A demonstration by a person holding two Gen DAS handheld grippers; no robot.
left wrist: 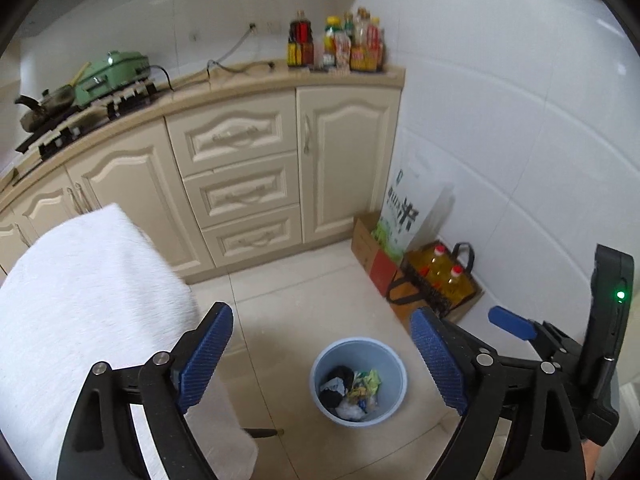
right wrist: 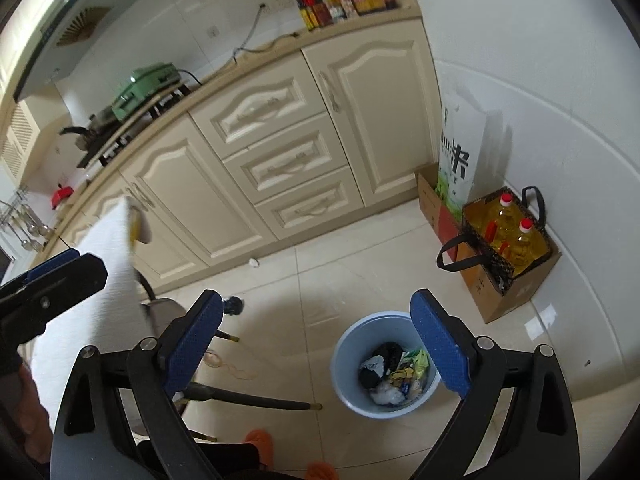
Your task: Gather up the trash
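Note:
A light blue trash bin [left wrist: 359, 381] stands on the tiled floor and holds wrappers, a black bag and crumpled paper; it also shows in the right wrist view [right wrist: 386, 364]. My left gripper [left wrist: 322, 348] is open and empty, held high above the bin. My right gripper [right wrist: 316, 336] is open and empty, also above the bin; its blue fingertip shows at the right of the left wrist view [left wrist: 512, 323]. A small white scrap [right wrist: 253, 263] lies on the floor by the cabinet base. A dark small object [right wrist: 233, 305] lies on the floor near the stool.
A table with a white cloth [left wrist: 80, 304] is on the left, with a stool [right wrist: 160, 312] beside it. Cream kitchen cabinets [left wrist: 240, 184] run along the back. A cardboard box, a rice bag [right wrist: 456, 152] and a bag of oil bottles [right wrist: 508, 236] stand by the right wall.

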